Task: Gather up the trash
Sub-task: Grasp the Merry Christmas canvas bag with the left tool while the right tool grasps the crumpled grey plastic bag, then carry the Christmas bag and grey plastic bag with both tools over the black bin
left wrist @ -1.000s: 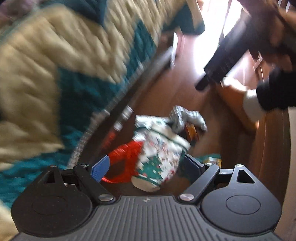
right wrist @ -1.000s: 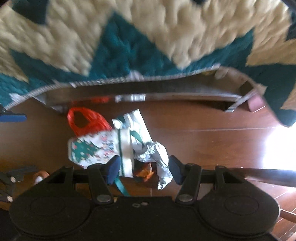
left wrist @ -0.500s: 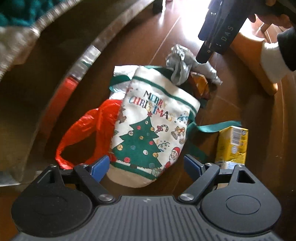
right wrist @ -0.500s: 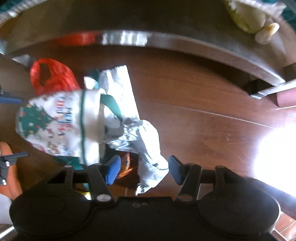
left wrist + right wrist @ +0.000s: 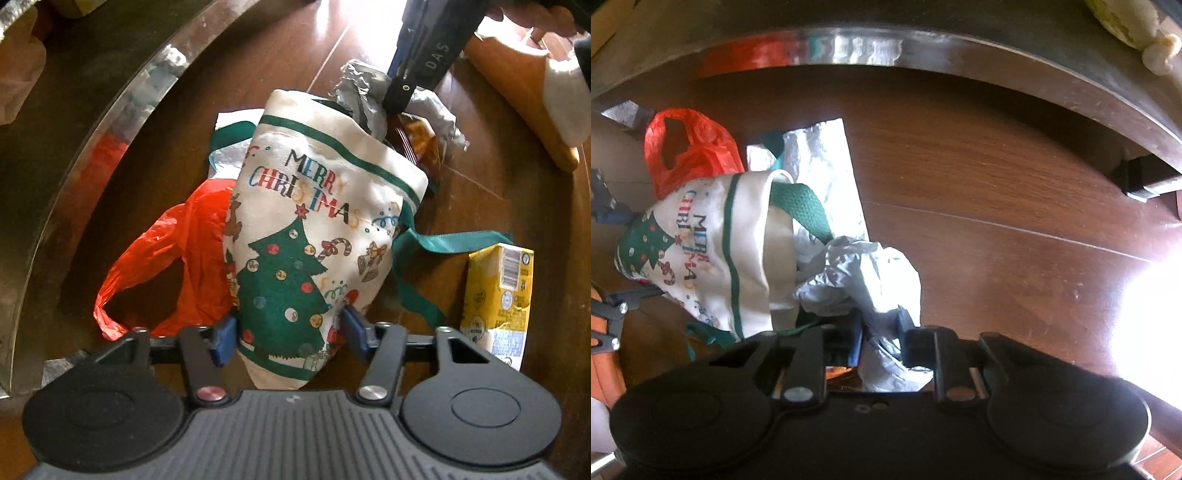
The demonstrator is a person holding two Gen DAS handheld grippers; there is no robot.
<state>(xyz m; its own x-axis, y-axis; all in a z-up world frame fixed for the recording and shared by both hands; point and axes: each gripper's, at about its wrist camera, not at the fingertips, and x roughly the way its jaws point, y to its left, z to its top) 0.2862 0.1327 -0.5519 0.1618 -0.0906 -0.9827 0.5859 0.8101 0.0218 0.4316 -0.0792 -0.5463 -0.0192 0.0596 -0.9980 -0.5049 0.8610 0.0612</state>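
A white cloth Christmas bag [image 5: 314, 221] with green straps lies on the wooden floor. My left gripper [image 5: 290, 336] is closing, and its blue pads [image 5: 223, 341] press the bag's bottom end from both sides. At the bag's mouth lies a crumpled silver wrapper [image 5: 868, 273]. My right gripper [image 5: 881, 334] points down and is closing, pinching that silver wrapper [image 5: 360, 96] between its pads. In the left wrist view, the right gripper [image 5: 397, 101] comes in from the top. In the right wrist view, the Christmas bag [image 5: 701, 251] lies at the left.
A red plastic bag [image 5: 177, 258] lies left of the cloth bag, and a yellow drink carton [image 5: 496, 295] to its right. An orange snack wrapper [image 5: 417, 144] and a flat silver sheet [image 5: 820, 173] sit near the bag's mouth. A metal bed rail [image 5: 849, 48] curves behind. A tan shoe [image 5: 517, 85] stands nearby.
Both grippers dropped from beside the quilted bed down to the floor. The left jaws narrowed from wide onto the Christmas bag, and the right jaws narrowed onto the silver wrapper.
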